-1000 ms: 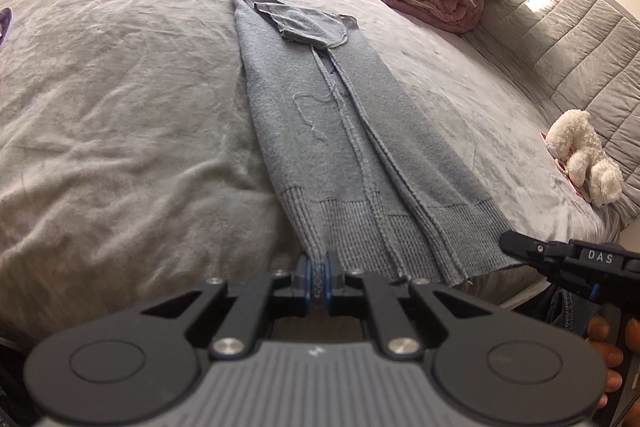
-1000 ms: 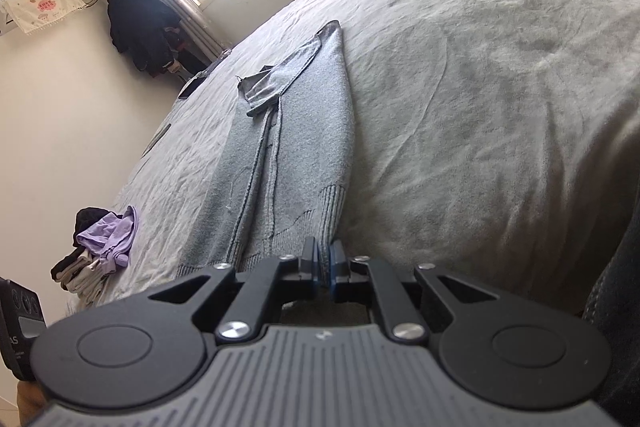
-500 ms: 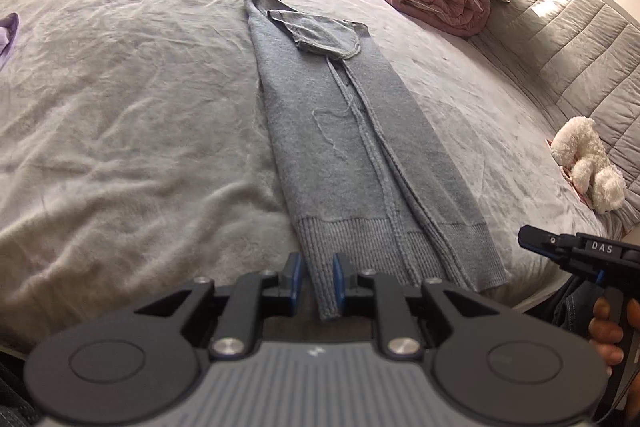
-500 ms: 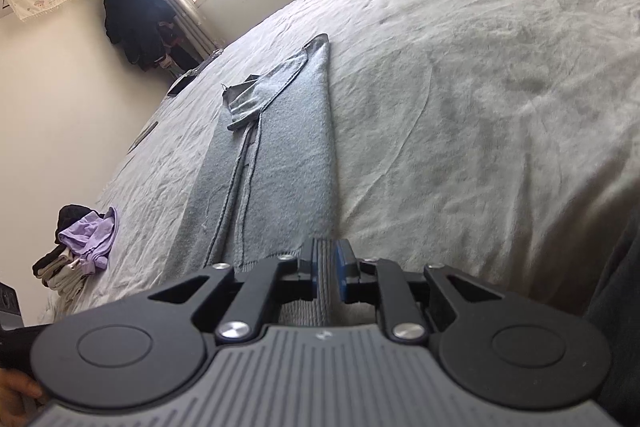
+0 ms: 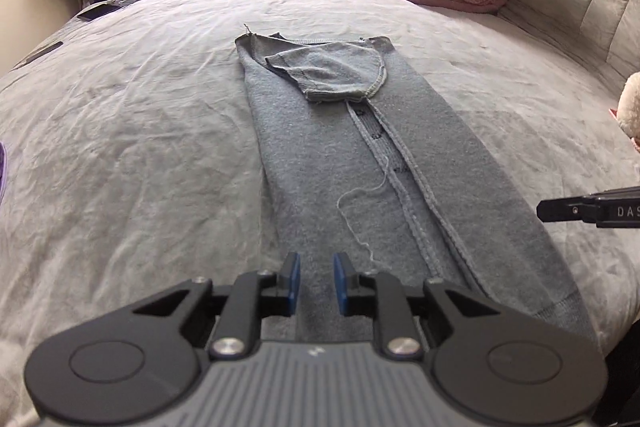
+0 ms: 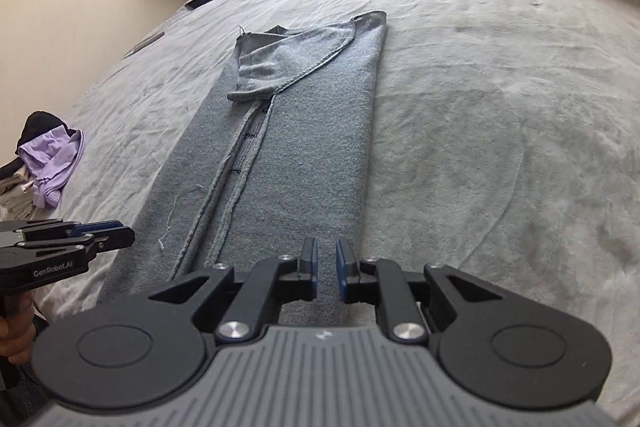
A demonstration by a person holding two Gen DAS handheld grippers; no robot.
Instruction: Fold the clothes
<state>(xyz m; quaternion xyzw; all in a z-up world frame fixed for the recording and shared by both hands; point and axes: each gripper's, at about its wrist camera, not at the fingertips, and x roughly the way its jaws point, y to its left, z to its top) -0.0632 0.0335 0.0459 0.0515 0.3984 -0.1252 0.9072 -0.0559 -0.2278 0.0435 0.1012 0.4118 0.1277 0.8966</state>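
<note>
Grey knit garment (image 5: 352,163), folded lengthwise into a long strip, lies along the middle of the bed (image 5: 132,131), its hem at the near edge. Both tools hover over that hem: the left hand-held gripper (image 5: 316,281) and the right hand-held gripper (image 6: 326,269) each have their pads parted and released, nothing pinched. A loose thread (image 5: 360,203) trails across the cloth and could snag a fingertip. Uneven grabs at the two corners would likely skew the next fold, and the turned-in sleeve (image 5: 332,75) could slip out.

My matt black plastic left gripper (image 5: 316,283) hung over a grey knit sweater (image 5: 352,155) on a rumpled, velvety bedspread (image 5: 140,131).
</note>
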